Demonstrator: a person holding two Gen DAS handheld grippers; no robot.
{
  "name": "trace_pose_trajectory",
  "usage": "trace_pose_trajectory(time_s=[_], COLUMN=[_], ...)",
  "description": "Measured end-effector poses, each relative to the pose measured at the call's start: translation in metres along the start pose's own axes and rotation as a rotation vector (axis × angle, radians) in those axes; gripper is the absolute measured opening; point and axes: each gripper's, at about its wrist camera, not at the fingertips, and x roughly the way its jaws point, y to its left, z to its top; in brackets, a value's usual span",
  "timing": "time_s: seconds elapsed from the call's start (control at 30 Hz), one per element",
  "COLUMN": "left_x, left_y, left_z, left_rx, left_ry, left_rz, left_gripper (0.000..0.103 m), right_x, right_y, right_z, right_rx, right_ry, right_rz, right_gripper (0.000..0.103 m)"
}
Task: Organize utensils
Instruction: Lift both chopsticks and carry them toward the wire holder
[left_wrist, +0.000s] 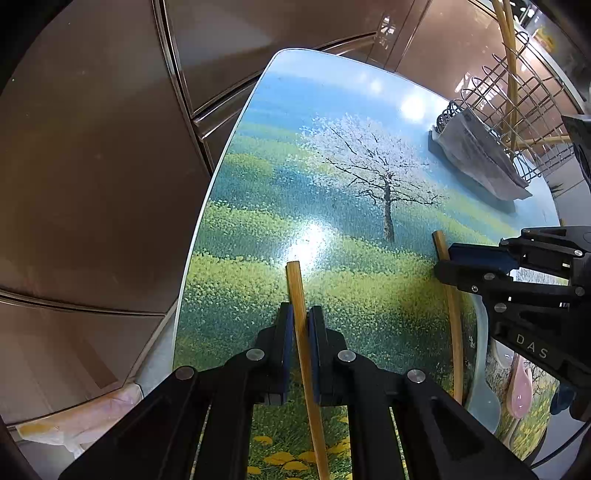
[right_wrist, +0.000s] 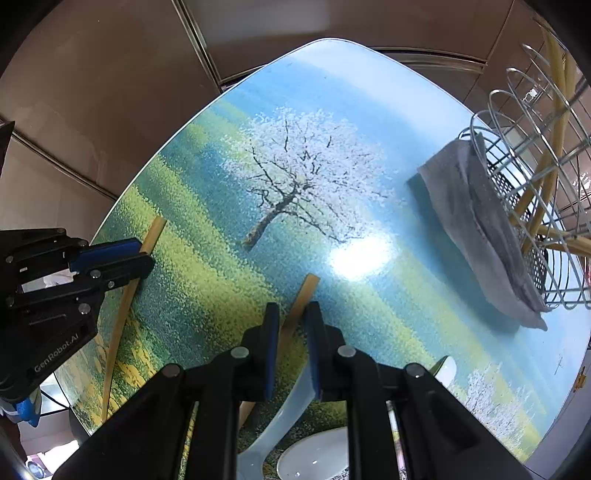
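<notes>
Gripping one tan bamboo chopstick (left_wrist: 300, 325), left gripper (left_wrist: 301, 332) is clamped; right gripper (right_wrist: 291, 328) straddles another chopstick (right_wrist: 301, 301), jaws slack. Both lie well short of the wire basket (right_wrist: 532, 206). Next: close, lift.

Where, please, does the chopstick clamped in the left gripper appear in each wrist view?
Left wrist view: chopstick at bottom centre, pinched by the left gripper.
Right wrist view: same chopstick at far left, running down the table edge.
Shared landmark: painted tree.
</notes>
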Motion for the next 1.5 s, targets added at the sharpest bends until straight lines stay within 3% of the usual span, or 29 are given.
trace_pose_trajectory(time_s=[0.4, 0.7, 0.93, 1.23, 1.5], left_x=[-0.015, -0.072, -0.114, -0.173, -0.217], left_y=[-0.005, -0.01, -0.02, -0.042, -0.066], left_z=[-0.017, -0.037, -0.06, -0.076, -0.068], left_rx=[-0.045, -0.108, -0.125, -0.106, -0.082], left_ry=[-0.079, -0.248, -0.334, -0.437, -0.543], left_rz=[-0.003, -0.014, -0.018, -0.038, -0.077], left_gripper=[0.006, 0.006, 0.006, 0.006, 0.006], right_x=[-0.021, -0.088, -0.141, -0.199, -0.258], right_y=[0.005, 0.018, 0.019, 0.011, 0.0], right_z=[-0.014, -0.046, -0.086, -0.128, -0.143], right_rx=[0.025, 0.024, 0.025, 0.05, 0.061], right_ry=[-0.116, -0.319, -0.45, -0.575, -0.691], right_rz=[0.065, 0.133, 0.154, 0.136, 0.099], right_gripper=[0.009, 0.007, 0.007, 0.006, 0.006])
